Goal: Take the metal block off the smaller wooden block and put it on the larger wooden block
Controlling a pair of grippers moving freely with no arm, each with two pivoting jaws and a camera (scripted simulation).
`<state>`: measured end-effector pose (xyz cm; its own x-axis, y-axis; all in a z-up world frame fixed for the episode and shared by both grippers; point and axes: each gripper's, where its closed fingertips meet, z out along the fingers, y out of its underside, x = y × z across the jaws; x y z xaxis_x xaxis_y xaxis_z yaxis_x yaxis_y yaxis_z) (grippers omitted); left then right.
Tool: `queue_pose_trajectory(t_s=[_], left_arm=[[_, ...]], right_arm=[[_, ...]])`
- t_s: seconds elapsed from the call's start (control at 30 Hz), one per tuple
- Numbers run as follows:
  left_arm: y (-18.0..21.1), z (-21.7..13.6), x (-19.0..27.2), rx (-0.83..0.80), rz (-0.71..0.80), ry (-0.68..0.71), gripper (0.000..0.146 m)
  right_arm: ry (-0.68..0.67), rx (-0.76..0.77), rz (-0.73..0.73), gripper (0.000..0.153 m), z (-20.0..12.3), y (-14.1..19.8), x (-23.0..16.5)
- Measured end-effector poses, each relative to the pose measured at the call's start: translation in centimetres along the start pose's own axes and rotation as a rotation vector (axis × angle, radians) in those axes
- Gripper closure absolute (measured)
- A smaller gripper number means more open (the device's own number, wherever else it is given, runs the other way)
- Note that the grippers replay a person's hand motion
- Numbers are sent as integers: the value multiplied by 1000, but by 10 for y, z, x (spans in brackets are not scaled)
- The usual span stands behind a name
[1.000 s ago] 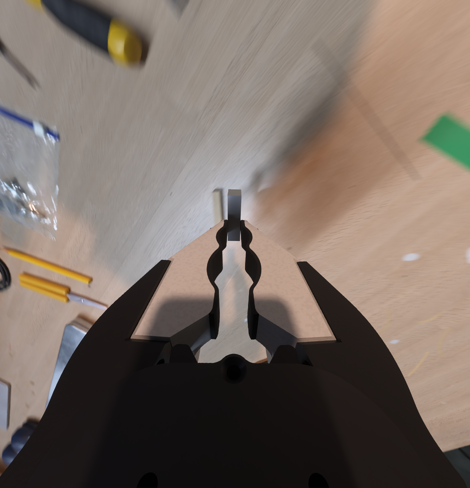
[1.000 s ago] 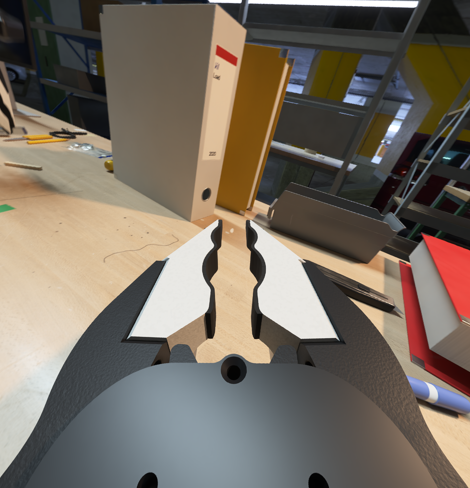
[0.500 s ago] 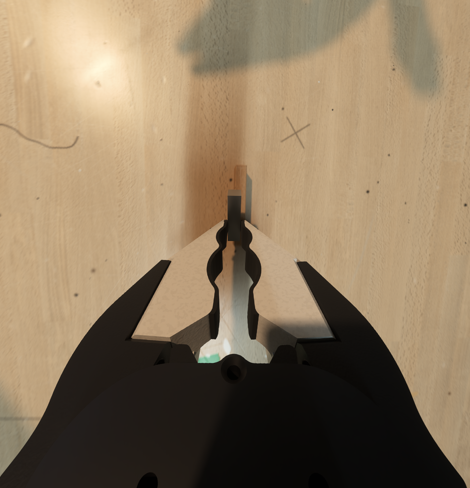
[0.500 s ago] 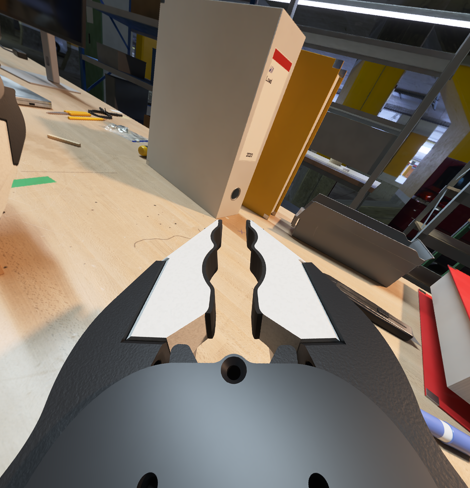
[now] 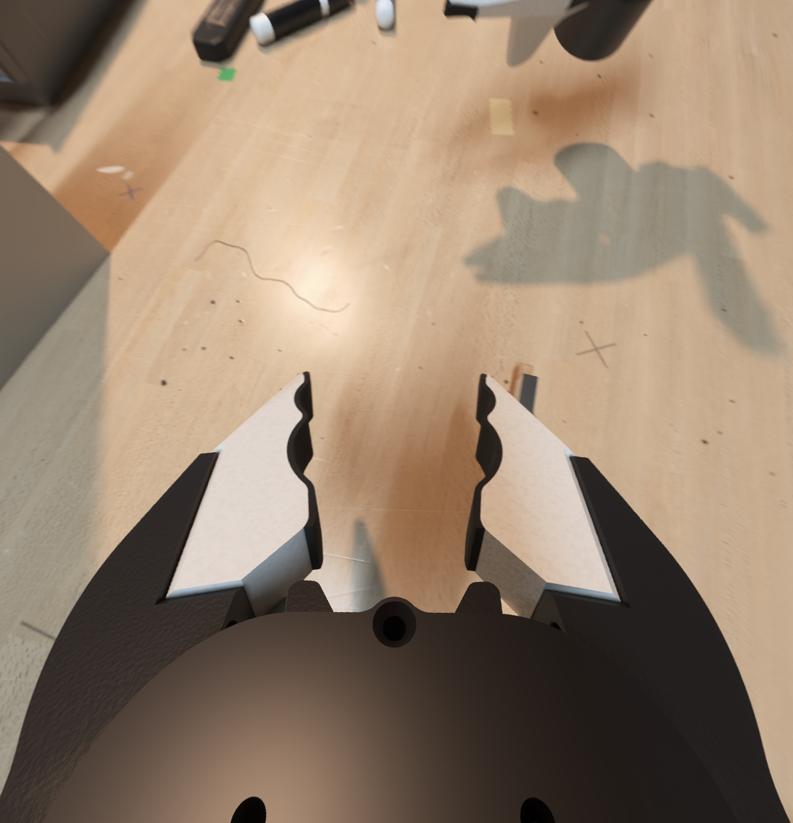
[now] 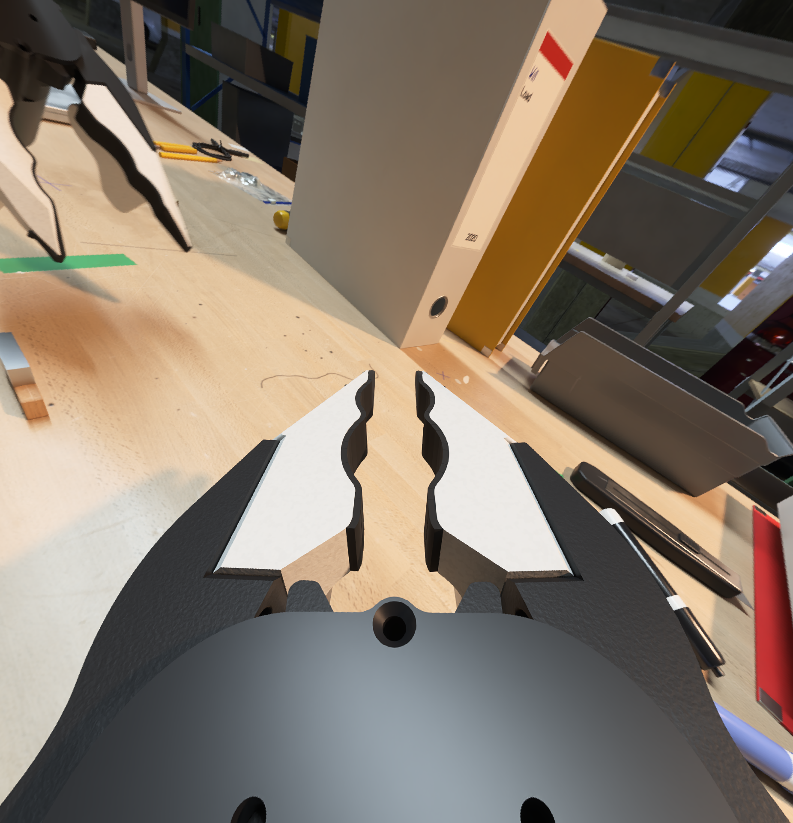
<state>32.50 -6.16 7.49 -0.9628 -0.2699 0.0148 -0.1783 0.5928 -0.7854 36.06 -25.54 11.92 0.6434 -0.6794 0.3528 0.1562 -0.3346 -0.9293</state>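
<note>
The grey metal block (image 6: 11, 358) lies on top of a wooden block (image 6: 31, 401) at the left of the right wrist view; the wood sticks out at the near end. In the left wrist view both show as slim edges, the metal block (image 5: 530, 392) and the wooden block (image 5: 519, 378), just right of my right fingertip. My left gripper (image 5: 393, 378) is open and empty; it also shows in the right wrist view (image 6: 123, 251), raised above the bench, beyond the blocks and apart from them. My right gripper (image 6: 394, 374) is empty, with a narrow gap between its jaws.
A beige binder (image 6: 430, 178) and a yellow binder (image 6: 563, 200) stand behind. A grey tray (image 6: 652, 409), a black knife (image 6: 652, 530) and a red book (image 6: 777, 601) lie on the right. Green tape (image 6: 65, 262) is at the left. Markers (image 5: 296, 18) lie beyond a tan patch (image 5: 501, 116).
My left gripper has opened and let go of the metal block, which now lies on the wooden block. The gripper has pulled up and back from it. The right gripper's jaws are unchanged.
</note>
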Motion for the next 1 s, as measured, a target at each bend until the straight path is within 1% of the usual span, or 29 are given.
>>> queue_pose_trajectory(t_s=[0.1, 0.13, 0.17, 0.23, 0.4, 0.47, 0.6, 0.7, 0.73, 0.87, 1.0], left_arm=[[1, 11, -16, 64, 20, -49, 52], [2, 17, -19, 75, 31, -46, 46], [4, 24, -21, 84, 44, -44, 43], [7, 37, -21, 93, 94, -58, 43], [8, 41, -5, 92, 111, -69, 50], [10, 39, 11, 95, 153, -37, 56], [13, 38, 27, 104, 199, -36, 76], [9, 38, 30, 133, 211, -41, 97], [7, 38, 31, 143, 212, -46, 102], [6, 40, 32, 163, 202, -39, 104], [4, 37, 33, 183, 197, -27, 104]], right_arm=[[-27, -16, 6, 135, 4, 6, -6], [-38, -22, 8, 135, 5, 7, -8], [-48, -27, 9, 135, 6, 9, -11], [-65, -37, 2, 135, 8, 12, -15], [-113, -60, -47, 135, 8, 15, -27], [-148, -70, -67, 134, 8, 16, -33], [-202, -74, -88, 132, 8, 18, -43], [-215, -93, -90, 131, 10, 22, -46], [-214, -101, -93, 131, 10, 23, -47], [-214, -126, -97, 131, 13, 29, -49], [-209, -109, -67, 131, 14, 26, -47]])
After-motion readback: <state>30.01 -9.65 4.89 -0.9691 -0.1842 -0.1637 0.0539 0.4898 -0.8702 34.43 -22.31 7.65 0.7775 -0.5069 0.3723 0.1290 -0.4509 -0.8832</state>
